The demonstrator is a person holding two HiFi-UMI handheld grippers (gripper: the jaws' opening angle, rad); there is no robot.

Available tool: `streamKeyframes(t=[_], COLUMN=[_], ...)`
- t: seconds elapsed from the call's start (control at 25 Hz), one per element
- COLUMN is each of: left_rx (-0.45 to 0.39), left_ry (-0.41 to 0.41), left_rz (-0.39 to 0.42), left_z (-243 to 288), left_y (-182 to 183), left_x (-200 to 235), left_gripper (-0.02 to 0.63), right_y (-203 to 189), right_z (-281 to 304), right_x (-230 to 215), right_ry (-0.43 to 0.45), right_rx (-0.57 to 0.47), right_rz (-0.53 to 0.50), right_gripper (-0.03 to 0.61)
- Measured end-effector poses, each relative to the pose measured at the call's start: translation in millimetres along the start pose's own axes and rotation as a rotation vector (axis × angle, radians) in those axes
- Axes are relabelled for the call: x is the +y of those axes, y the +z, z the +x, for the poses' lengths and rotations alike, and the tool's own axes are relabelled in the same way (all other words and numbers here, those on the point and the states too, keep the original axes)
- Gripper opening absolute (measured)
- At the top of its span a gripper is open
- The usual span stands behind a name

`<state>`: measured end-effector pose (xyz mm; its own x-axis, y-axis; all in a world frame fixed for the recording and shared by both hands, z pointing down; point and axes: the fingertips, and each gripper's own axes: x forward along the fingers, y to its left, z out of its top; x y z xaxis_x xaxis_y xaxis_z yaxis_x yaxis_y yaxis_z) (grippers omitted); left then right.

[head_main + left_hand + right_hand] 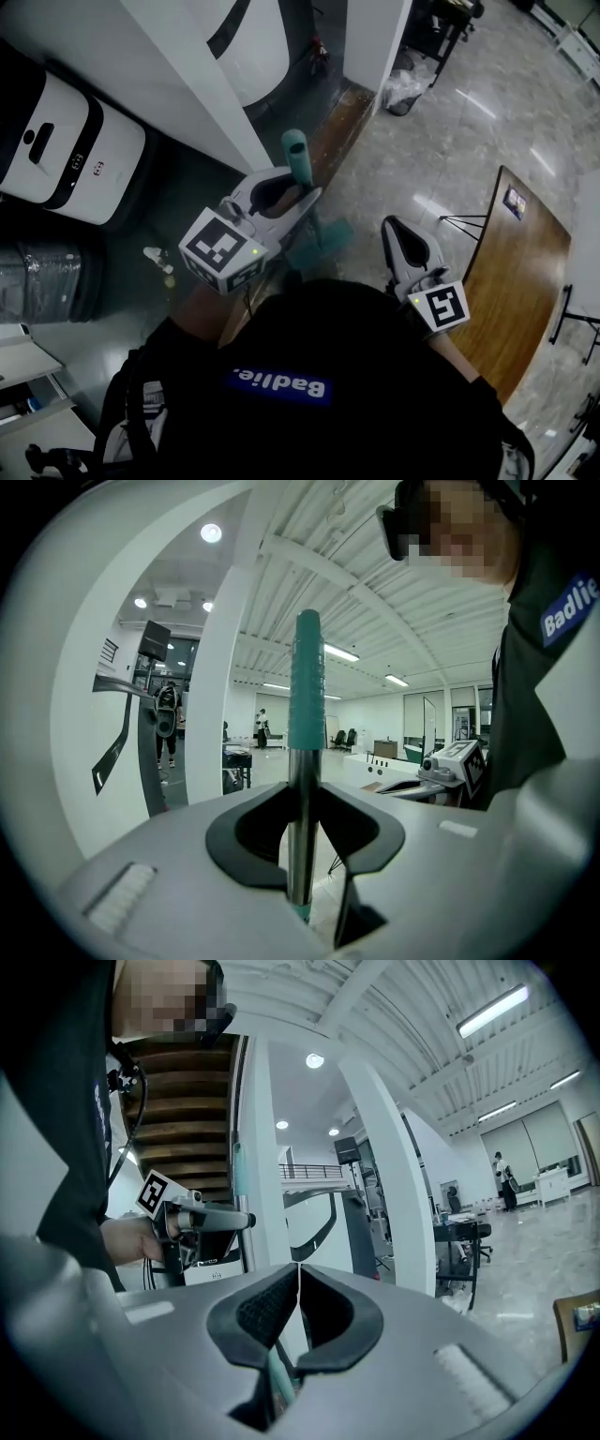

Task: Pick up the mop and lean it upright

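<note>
The mop (298,155) stood up between the jaws of the left gripper (284,194), just beside the wall (187,84). The right gripper (397,232) was to its right. A table (525,281) stood further right, and a machine (84,150) far left.

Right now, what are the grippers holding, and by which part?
The left gripper clamps the mop by its metal shaft, just below the teal grip. The right gripper is shut and empty.

white pillar (178,84) just beside mop (298,155), table (520,281) right
</note>
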<state>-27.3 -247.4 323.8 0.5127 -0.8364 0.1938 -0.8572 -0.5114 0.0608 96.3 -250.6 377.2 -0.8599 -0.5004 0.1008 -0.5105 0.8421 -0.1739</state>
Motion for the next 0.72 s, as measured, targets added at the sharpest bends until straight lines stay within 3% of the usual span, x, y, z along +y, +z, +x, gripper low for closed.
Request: streamKeyframes(t=[0.28, 0.72], left_rx=[-0.028, -0.017], left_ry=[0.064, 0.236], left_rz=[0.020, 0.054], left_z=[-14, -47], left_y=[18, 37], left_x=[12, 34], left_gripper=[0.121, 0.121], right_y=[1, -11], right_z=[2, -4], right_x=[-2, -6], right_ry=[0.051, 0.137], right_rx=[-0.015, 0.000], right_rz=[0.013, 0.049], right_gripper=[0.012, 0.012])
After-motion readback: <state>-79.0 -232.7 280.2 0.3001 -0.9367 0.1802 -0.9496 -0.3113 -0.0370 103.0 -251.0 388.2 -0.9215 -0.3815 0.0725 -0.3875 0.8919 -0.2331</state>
